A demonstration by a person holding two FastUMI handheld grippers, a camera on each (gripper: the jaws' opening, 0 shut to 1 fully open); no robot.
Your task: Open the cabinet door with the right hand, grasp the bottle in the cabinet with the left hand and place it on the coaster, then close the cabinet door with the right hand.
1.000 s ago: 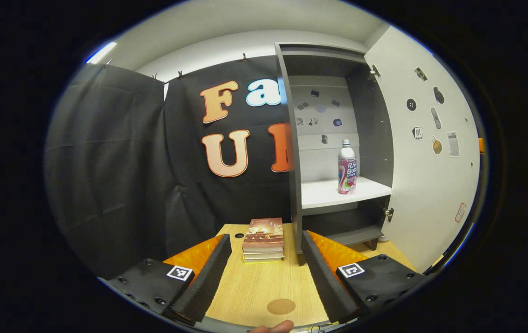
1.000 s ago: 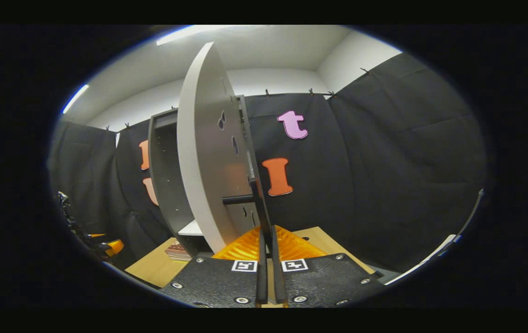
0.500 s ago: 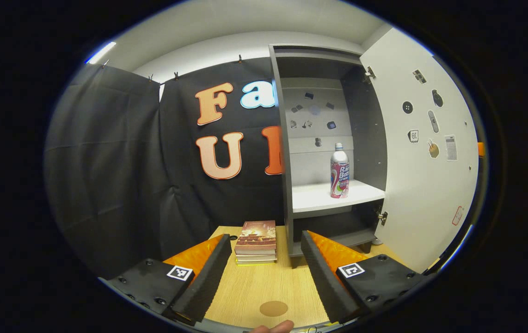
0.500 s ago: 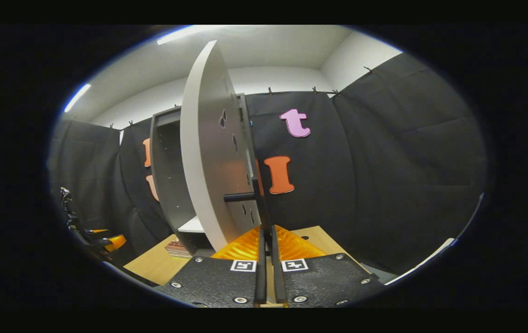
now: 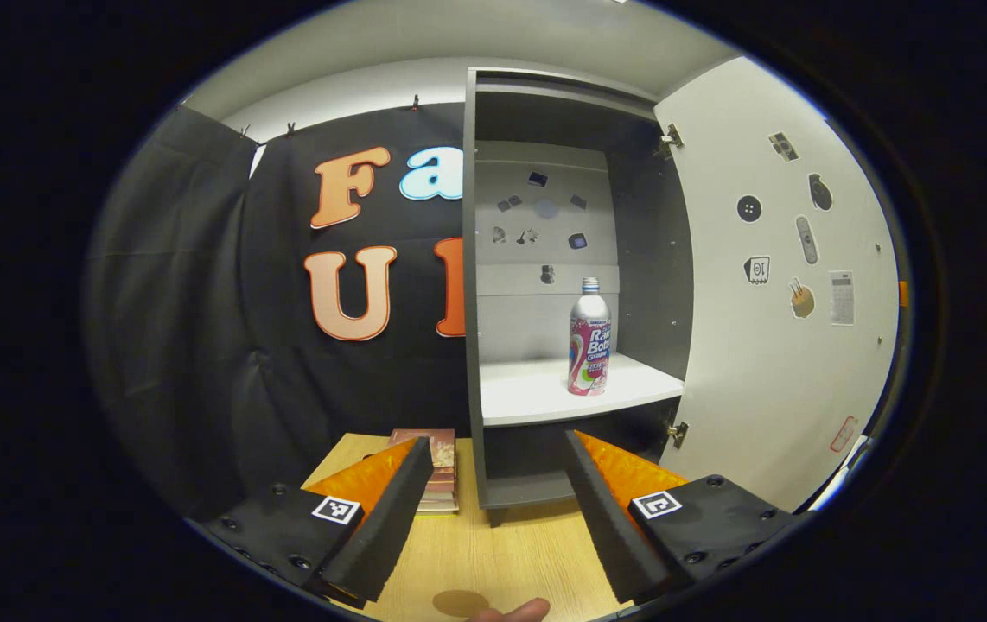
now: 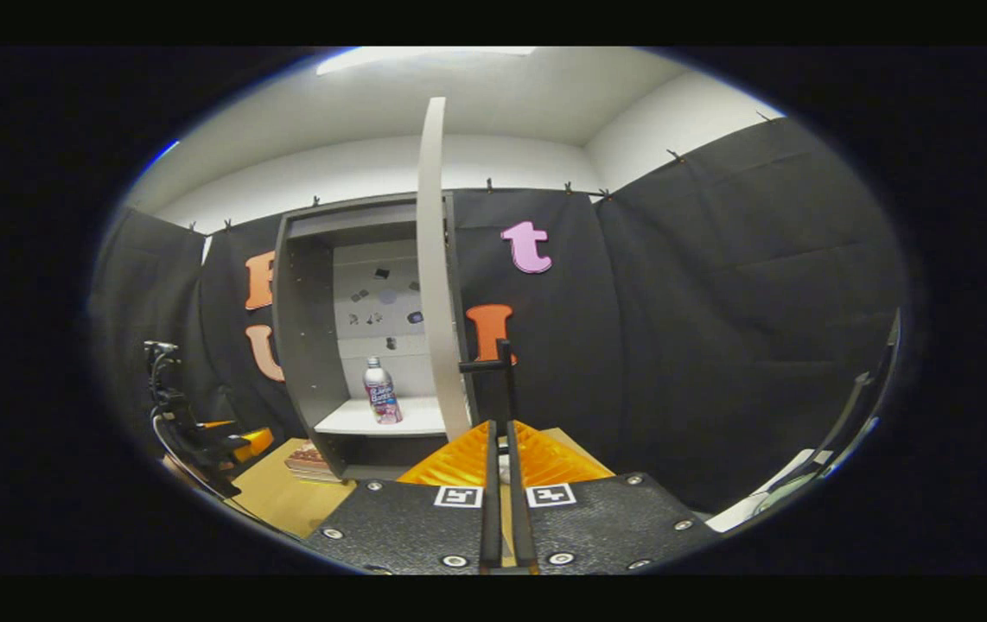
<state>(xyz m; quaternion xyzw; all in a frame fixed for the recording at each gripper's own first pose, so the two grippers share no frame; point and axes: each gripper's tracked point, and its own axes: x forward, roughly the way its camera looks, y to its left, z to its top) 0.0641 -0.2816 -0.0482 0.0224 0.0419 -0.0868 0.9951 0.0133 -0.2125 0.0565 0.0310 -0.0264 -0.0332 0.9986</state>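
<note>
A recording booth: black cloth walls [image 5: 200, 328] surround a wooden table [image 5: 511, 553] and cabinet [image 5: 472, 345].

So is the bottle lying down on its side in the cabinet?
No, in the left gripper view the bottle stands upright on the white shelf inside the open cabinet.

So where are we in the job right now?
Done: the cabinet door is swung wide. In hand: the right gripper is shut on the door handle. Left: the open left gripper hasn't grasped the bottle on the shelf, then coaster, then closing.
</note>
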